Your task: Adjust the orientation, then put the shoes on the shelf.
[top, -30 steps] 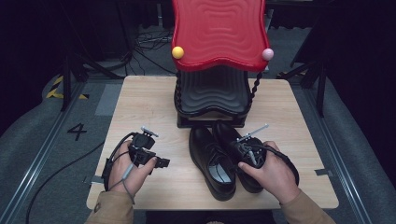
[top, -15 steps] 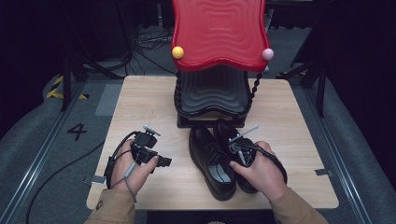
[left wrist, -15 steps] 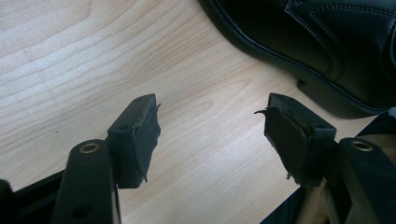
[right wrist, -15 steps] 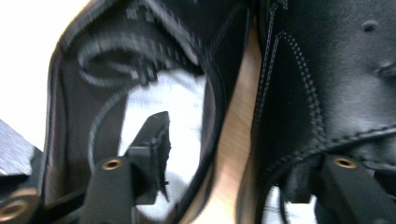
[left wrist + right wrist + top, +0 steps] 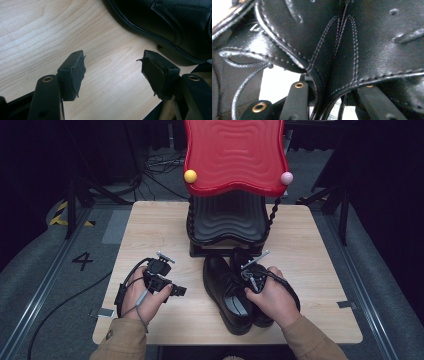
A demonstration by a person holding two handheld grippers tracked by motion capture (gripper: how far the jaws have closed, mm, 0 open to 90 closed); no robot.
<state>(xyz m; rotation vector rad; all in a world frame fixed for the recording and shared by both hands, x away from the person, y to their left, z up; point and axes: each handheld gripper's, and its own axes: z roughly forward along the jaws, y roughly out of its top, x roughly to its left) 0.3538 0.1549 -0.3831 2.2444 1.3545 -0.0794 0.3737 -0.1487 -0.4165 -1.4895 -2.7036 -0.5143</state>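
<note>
The right hand-held gripper point(image 5: 251, 276) is pinching the back edge of the right shoe point(image 5: 352, 42), sitting beside its twin point(image 5: 226, 292) on the table point(image 5: 150, 227); the thin leather could be slipping free. The left hand-held gripper point(image 5: 112, 72) is resting spread.

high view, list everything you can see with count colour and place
table: one, light wood, centre of the scene
shoes: two, black leather, side by side at the near middle of the table
stand: one, black ribbed body with a red wavy top, at the far middle of the table
balls: two, one yellow and one pink, at the front corners of the red top
floor number 4: one, black on grey, left of the table
cables: several, black, on the floor behind the table
left hand-held gripper: one, black, jaws open over bare wood left of the shoes
right hand-held gripper: one, black, at the right shoe's collar, one jaw on each side of the leather
</note>
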